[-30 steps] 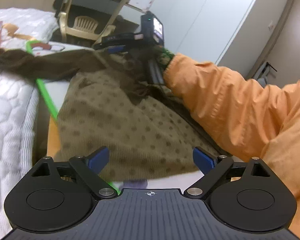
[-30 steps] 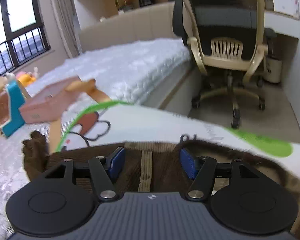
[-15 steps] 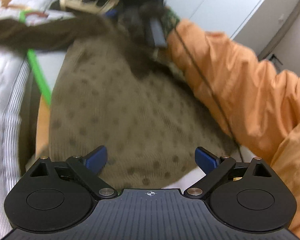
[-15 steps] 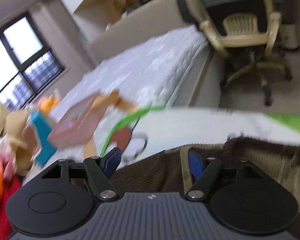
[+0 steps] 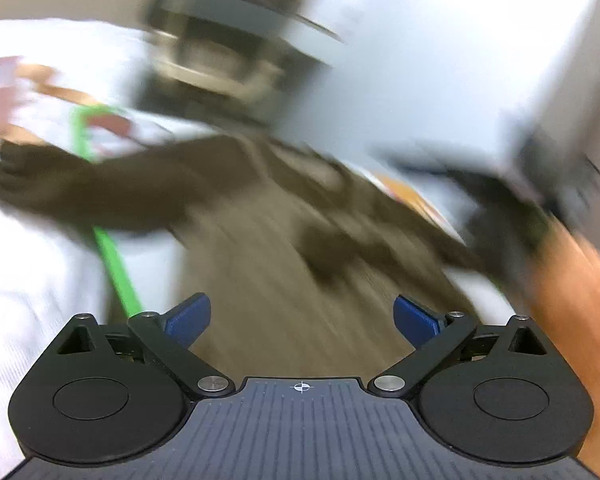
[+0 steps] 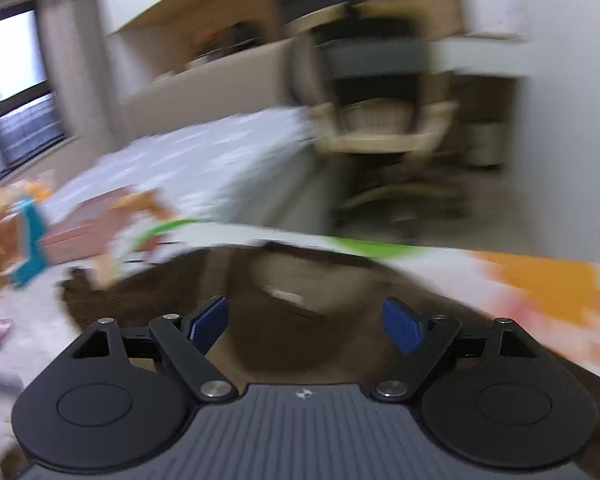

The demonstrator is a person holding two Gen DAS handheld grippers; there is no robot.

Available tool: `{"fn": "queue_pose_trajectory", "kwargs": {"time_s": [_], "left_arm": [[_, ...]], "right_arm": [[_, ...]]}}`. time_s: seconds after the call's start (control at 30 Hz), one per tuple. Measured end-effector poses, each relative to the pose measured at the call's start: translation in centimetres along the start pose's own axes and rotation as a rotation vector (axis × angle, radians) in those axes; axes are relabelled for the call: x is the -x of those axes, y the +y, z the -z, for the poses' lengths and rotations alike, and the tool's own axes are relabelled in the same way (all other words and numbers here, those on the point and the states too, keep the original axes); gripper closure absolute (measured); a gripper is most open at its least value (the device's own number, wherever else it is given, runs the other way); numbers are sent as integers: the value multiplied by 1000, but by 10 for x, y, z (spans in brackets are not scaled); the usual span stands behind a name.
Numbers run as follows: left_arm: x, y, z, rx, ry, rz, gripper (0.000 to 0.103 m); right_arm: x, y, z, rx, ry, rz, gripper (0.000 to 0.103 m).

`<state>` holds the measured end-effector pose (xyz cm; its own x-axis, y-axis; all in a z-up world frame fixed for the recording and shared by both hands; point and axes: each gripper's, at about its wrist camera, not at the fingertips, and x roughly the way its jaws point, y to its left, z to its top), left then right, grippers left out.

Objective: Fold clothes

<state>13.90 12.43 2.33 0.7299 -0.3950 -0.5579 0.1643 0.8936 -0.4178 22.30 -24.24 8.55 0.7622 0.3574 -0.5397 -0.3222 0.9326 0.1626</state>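
Both views motion-blurred. Left gripper [image 5: 302, 316] spread wide over brown garment [image 5: 268, 248], gripping nothing. Right gripper [image 6: 305, 326] likewise spread, empty, above the garment.

This is a bedroom in a home. A bed [image 6: 204, 160] with a white cover lies ahead of the tongs, to the left. A window [image 6: 12, 92] is far left. A desk chair [image 6: 384, 128] stands ahead.
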Motion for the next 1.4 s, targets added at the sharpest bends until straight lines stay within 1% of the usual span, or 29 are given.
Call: {"fn": "queue_pose_trajectory", "kwargs": {"time_s": [0.03, 0.1, 0.17, 0.23, 0.27, 0.33, 0.37, 0.43, 0.5, 0.53, 0.57, 0.6, 0.67, 0.73, 0.8, 0.87, 0.9, 0.93, 0.97, 1.07, 1.17, 1.2, 1.27, 1.3, 1.37, 1.4], "left_arm": [[-10, 7, -11, 27, -31, -47, 3], [-27, 13, -28, 44, -77, -110, 3], [-39, 10, -37, 49, -85, -82, 3], [-51, 2, -42, 45, -78, -40, 3], [-57, -3, -43, 39, -67, -13, 3], [-68, -16, -40, 11, -43, 18, 2], [-73, -22, -38, -3, -32, 33, 2], [-81, -29, -31, -1, -16, 43, 2], [-88, -33, -22, 12, 5, 56, 2], [-91, -34, -17, 18, 16, 63, 2], [-94, -35, -11, 17, 25, 74, 2], [-97, -35, -6, 15, 34, 85, 2], [-103, -33, 6, 7, 63, 92, 2], [-104, -30, 16, -2, 109, 96, 2], [-99, -34, 24, -52, 96, 103, 1], [-94, -37, 29, -72, 98, 110, 1], [-94, -37, 28, -69, 101, 112, 0], [-94, -36, 28, -66, 103, 114, 0], [-93, -36, 28, -63, 105, 117, 0], [-94, -35, 26, -50, 112, 125, 0], [-95, -33, 26, -51, 111, 140, 0], [-94, -32, 27, -52, 107, 145, 0], [-92, -31, 29, -47, 100, 154, 0], [-92, -30, 29, -44, 97, 157, 0], [-92, -30, 29, -40, 92, 162, 0], [-93, -30, 29, -40, 92, 166, 0]], "right_arm": [[20, -15, 8, -5, -22, 62, 18], [59, -46, 29, -43, -51, 259, 18], [95, -77, 51, -91, -73, 441, 18], [119, -104, 68, -184, -63, 562, 18], [128, -118, 76, -239, -60, 609, 18], [135, -141, 87, -384, -68, 629, 18], [135, -151, 92, -431, -74, 620, 18], [127, -162, 95, -443, -87, 564, 19], [110, -171, 95, -404, -85, 497, 19], [99, -172, 93, -375, -68, 474, 31], [87, -172, 88, -345, -46, 465, 49], [80, -170, 81, -316, -38, 458, 88], [80, -160, 53, -259, -86, 450, 89], [89, -143, 12, -187, -176, 429, 91], [95, -116, -30, -114, -254, 381, 92], [88, -80, -59, -55, -279, 285, 92], [83, -60, -72, -28, -284, 232, 94], [77, -40, -85, 0, -290, 179, 98], [70, -20, -95, 27, -289, 123, 100], [35, 42, -106, 102, -236, -43, 100], [0, 92, -109, 183, -178, -146, 101], [-7, 102, -108, 216, -159, -160, 101], [-11, 100, -96, 299, -121, -118, 100], [-12, 98, -91, 341, -101, -96, 96], [-15, 96, -79, 425, -63, -53, 74], [-17, 94, -73, 466, -43, -32, 49]]}}
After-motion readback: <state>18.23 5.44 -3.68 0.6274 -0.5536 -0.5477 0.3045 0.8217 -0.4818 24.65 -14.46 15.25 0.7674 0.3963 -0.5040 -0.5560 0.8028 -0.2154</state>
